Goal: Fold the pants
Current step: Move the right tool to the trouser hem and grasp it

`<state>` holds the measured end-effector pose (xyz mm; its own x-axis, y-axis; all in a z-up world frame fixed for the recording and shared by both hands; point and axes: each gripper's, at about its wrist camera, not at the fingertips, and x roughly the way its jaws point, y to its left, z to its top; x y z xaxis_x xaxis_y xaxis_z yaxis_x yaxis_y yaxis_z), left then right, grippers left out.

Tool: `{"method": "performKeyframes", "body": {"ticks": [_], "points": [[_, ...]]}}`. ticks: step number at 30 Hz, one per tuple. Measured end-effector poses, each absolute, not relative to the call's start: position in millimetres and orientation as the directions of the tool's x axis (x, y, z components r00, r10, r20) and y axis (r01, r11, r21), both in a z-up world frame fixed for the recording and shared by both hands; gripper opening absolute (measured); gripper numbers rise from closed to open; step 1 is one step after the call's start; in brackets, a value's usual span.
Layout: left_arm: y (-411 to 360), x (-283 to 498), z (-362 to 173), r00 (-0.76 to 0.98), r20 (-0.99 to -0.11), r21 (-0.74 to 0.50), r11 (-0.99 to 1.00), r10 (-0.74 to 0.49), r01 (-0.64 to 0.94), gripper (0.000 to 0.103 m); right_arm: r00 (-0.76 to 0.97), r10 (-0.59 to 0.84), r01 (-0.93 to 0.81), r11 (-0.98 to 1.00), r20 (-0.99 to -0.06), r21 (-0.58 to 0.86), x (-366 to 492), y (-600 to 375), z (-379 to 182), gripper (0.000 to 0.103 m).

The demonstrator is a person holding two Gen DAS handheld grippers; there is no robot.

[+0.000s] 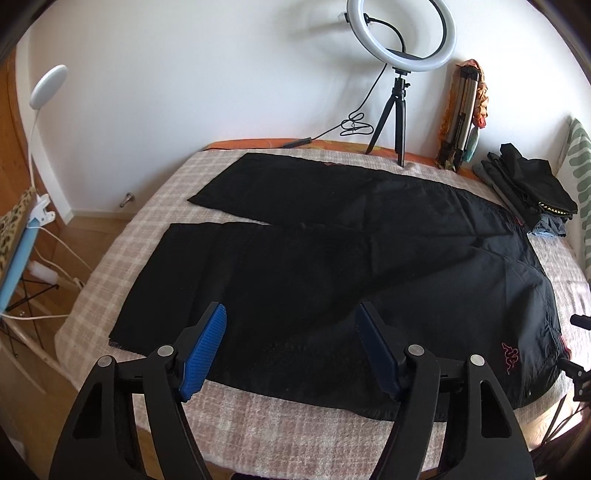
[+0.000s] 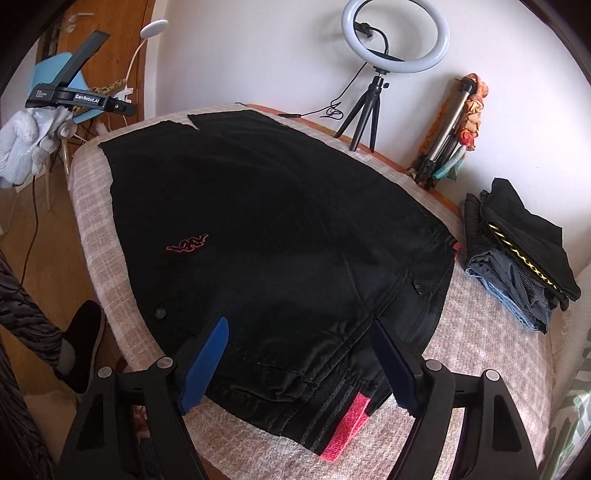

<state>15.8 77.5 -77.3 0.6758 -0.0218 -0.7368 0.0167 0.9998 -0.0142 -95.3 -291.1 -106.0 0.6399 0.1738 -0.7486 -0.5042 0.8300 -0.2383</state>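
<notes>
Black pants [image 1: 332,266] flat on blanket [image 1: 258,417]. L gripper [image 1: 291,332] fingers wide, nothing pinched, pant leg btwn/under tips. R gripper [image 2: 299,345] also wide, waistband [image 2: 332,413] btwn fingers, ungripped.

A: The left wrist view looks steeply down over the pants [image 1: 314,258] on the bed [image 1: 110,206], from the near edge by the legs.

B: The right wrist view sits close above the waistband. Both share the ring light [image 2: 396,35] on the far wall.
</notes>
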Motion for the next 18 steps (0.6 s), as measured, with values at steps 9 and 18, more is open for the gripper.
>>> {"method": "performKeyframes", "body": {"ticks": [9,18], "points": [[108.9,21.9,-99.4,0.608,-0.793,-0.096,0.994,-0.044,-0.053,0.048,0.571,0.216,-0.616,0.751,-0.792,-0.238,-109.0,-277.6,-125.0,0.073],[129.0,24.6,-111.1,0.582,-0.813,-0.116,0.988,-0.038,-0.097,0.047,0.571,0.166,-0.623,0.726,-0.804,-0.293,-103.3,-269.5,-139.9,0.071]]}}
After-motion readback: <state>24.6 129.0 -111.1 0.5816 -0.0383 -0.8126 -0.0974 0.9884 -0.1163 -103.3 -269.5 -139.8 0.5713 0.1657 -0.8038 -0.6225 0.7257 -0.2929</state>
